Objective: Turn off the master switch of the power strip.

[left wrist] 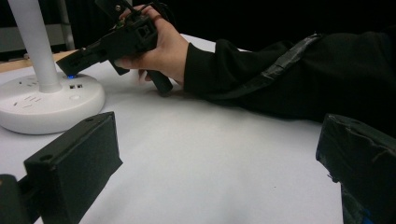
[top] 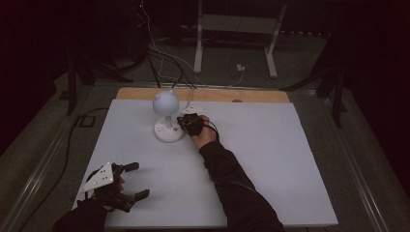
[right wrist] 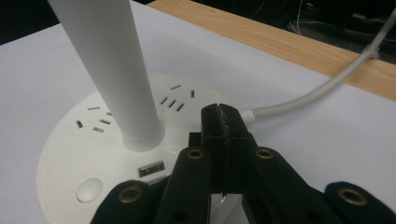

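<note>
A white desk lamp stands at the table's back centre, with a round head [top: 166, 102], a straight stem [right wrist: 109, 65] and a disc base [right wrist: 70, 154] carrying sockets, USB ports [right wrist: 150, 169] and a round button [right wrist: 88, 189]. My right gripper [right wrist: 222, 114] is shut with nothing in it, its joined tips low over the base's edge beside the stem. From the left gripper view those fingertips [left wrist: 65, 63] hover just above a small blue light on the base. My left gripper [top: 141, 180] is open and rests near the table's front left corner, far from the lamp.
The lamp's white cable [right wrist: 317, 88] runs off the base over the wooden strip [top: 203, 94] at the table's back edge. The white table top [top: 270, 159] is bare to the right. The room is dim; a frame and cables lie on the floor behind.
</note>
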Motion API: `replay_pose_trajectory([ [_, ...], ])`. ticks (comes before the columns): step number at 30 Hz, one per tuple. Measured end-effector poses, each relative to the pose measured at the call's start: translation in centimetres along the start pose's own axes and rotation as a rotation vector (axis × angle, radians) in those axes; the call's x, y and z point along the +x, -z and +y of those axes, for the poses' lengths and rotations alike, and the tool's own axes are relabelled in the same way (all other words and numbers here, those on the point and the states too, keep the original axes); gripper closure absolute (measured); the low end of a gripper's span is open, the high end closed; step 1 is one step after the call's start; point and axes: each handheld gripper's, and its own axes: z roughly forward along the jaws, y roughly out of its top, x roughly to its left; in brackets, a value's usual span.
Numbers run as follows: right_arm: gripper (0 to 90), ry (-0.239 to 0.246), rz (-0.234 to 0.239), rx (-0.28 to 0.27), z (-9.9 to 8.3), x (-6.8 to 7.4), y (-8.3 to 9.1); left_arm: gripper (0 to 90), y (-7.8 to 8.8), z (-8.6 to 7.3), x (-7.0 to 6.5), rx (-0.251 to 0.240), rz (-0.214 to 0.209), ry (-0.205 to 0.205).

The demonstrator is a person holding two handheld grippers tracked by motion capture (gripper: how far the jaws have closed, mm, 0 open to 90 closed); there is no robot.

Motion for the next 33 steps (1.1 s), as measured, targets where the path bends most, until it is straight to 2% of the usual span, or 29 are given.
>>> replay_pose_trajectory([
  [1, 90.0, -0.015, 0.008, 0.009, 0.1, -0.12, 0.03, 0.2, 0.0, 0.0, 0.0, 0.0, 0.0, 0.0],
  [5, 90.0, 0.028, -0.006, 0.012, 0.13, 0.11, 0.04, 0.2, -0.03, 0.0, -0.02, 0.0, 0.0, 0.001],
  [16, 90.0, 0.019, -0.005, -0.023, -0.43, 0.08, 0.06, 0.2, -0.05, -0.01, -0.02, -0.001, -0.001, 0.001],
  [27, 90.0, 0.057, -0.034, -0.014, -0.37, 0.59, -0.05, 0.2, -0.05, -0.01, -0.01, -0.001, -0.001, 0.001],
  [30, 90.0, 0.039, -0.029, -0.005, -0.17, 0.5, -0.03, 0.2, -0.02, 0.0, -0.03, -0.003, -0.002, -0.002],
  [31, 90.0, 0.049, -0.035, 0.002, 0.01, 0.64, -0.02, 0.2, 0.01, 0.0, 0.01, -0.004, -0.003, -0.001],
  [32, 90.0, 0.035, -0.009, 0.0, 0.25, 0.65, 0.05, 0.2, 0.01, -0.01, 0.04, -0.003, -0.003, 0.0],
  [33, 90.0, 0.035, -0.009, 0.0, 0.25, 0.65, 0.05, 0.2, 0.01, -0.01, 0.04, -0.003, -0.003, 0.0],
])
